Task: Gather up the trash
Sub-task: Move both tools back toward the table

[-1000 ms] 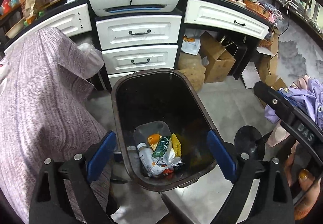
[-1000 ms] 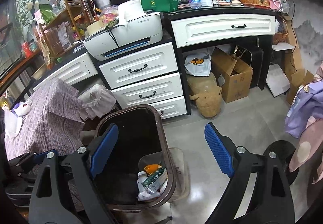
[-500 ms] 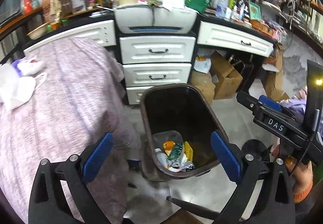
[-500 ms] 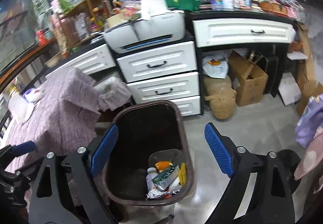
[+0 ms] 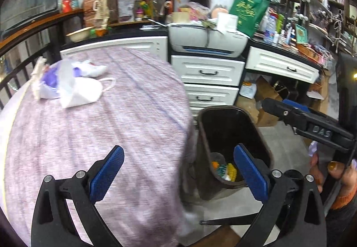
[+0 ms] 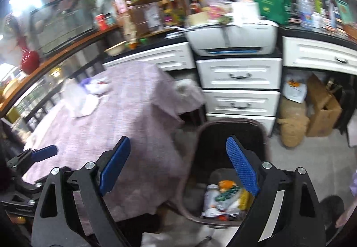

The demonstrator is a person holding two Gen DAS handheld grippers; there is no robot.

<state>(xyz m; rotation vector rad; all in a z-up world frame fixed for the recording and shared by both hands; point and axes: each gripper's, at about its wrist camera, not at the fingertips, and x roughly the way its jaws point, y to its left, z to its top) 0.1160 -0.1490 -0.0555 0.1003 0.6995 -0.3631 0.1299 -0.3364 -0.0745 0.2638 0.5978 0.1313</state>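
Left claw and right claw both released, nothing held; crumpled white trash on cloth-covered bench; dark bin alongside on floor, holding discarded packaging

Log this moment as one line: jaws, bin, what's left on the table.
left gripper: jaws open, empty | right gripper: jaws open, empty | bin: holds trash | table: white bags and mask uncollected

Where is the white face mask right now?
The white face mask lies on the purple tablecloth, upper left in the left wrist view, touching a crumpled plastic bag, far from the trash bin.
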